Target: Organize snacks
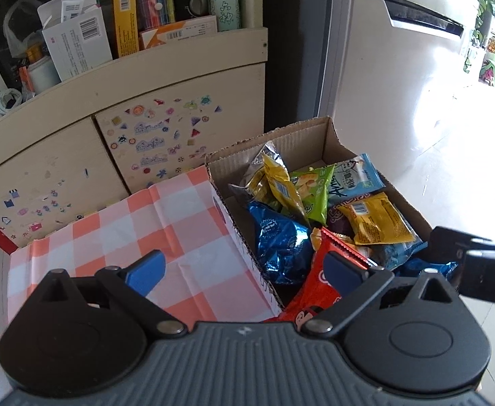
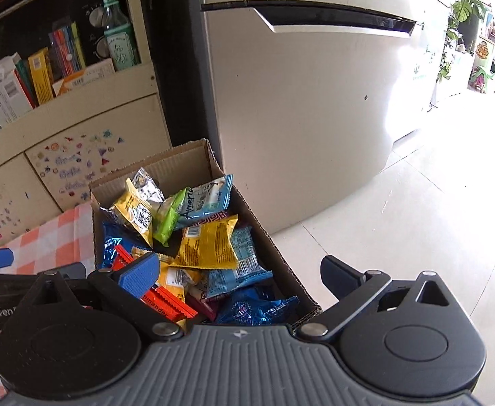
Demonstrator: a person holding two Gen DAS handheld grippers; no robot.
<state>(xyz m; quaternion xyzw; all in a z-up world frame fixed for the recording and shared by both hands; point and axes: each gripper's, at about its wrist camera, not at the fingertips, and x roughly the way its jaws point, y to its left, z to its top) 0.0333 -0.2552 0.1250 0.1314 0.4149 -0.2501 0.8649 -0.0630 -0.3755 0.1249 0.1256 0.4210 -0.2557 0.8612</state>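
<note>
A cardboard box (image 1: 301,135) (image 2: 179,159) on the floor holds several snack packets: yellow (image 1: 376,218) (image 2: 210,243), green (image 1: 310,186), light blue (image 2: 208,201), dark blue foil (image 1: 279,237) (image 2: 254,308) and red (image 1: 318,280) (image 2: 166,301). My left gripper (image 1: 244,267) hovers open above the box's left wall, with nothing between its blue pads. Over the box's near right corner my right gripper (image 2: 237,275) stands wide open and holds nothing. The right gripper's black body shows at the right edge of the left wrist view.
An orange-and-white checked cloth (image 1: 152,223) (image 2: 51,237) lies left of the box. Behind stand a cream cabinet with stickers (image 1: 159,135) and a shelf of boxes and bottles. A white fridge (image 2: 301,101) rises right of the box, with pale tiled floor (image 2: 416,220) beyond.
</note>
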